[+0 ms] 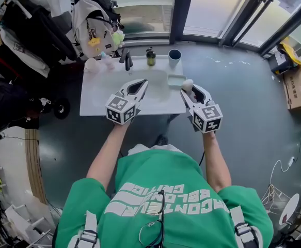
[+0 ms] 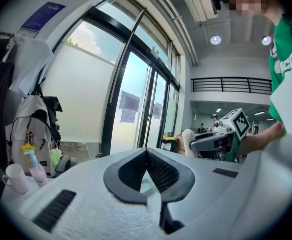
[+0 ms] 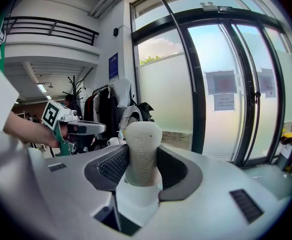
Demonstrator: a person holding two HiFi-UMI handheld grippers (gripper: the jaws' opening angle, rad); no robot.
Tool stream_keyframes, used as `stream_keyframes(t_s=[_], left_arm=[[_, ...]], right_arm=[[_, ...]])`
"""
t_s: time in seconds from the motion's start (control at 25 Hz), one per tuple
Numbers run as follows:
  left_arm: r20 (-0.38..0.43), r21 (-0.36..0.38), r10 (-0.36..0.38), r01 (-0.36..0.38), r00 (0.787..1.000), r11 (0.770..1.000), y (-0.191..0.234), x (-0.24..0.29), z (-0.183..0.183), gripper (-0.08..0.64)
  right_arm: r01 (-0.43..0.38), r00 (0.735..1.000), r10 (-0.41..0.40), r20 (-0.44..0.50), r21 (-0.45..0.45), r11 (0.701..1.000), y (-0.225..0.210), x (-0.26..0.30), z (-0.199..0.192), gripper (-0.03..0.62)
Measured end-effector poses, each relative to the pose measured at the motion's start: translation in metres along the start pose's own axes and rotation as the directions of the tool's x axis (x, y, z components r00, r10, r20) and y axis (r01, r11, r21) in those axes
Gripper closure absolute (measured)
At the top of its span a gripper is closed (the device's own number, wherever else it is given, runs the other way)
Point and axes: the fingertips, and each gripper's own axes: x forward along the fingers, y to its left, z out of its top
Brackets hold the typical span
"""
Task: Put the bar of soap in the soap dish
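A pale beige bar of soap point(image 3: 142, 154) stands upright between the jaws of my right gripper point(image 3: 141, 153), which is shut on it. In the head view the soap point(image 1: 187, 84) sticks out of the right gripper point(image 1: 190, 89), just right of the pale green soap dish point(image 1: 176, 80) on the white sink counter point(image 1: 98, 99). My left gripper point(image 1: 141, 84) hovers over the basin, its jaws closed tip to tip with nothing between them point(image 2: 146, 152). From the left gripper view the soap point(image 2: 188, 141) shows in the other gripper.
At the back of the counter stand a black faucet point(image 1: 125, 59), a dark dispenser bottle point(image 1: 151, 56), a blue cup point(image 1: 174, 57) and pink items point(image 1: 103, 60). A backpack point(image 1: 92, 27) and coats hang at the left. A cardboard box point(image 1: 297, 87) sits at the right.
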Motion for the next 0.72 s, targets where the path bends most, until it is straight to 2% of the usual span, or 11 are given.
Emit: stream_keyframes(t_s=[0.72], left_arm=[[-0.016, -0.010, -0.017, 0.017, 1.000, 1.000, -0.011, 0.022, -0.011, 0.552]], right_arm=[[-0.004, 1.000, 0.004, 0.000, 0.017, 1.000, -0.015, -0.001, -0.013, 0.413]])
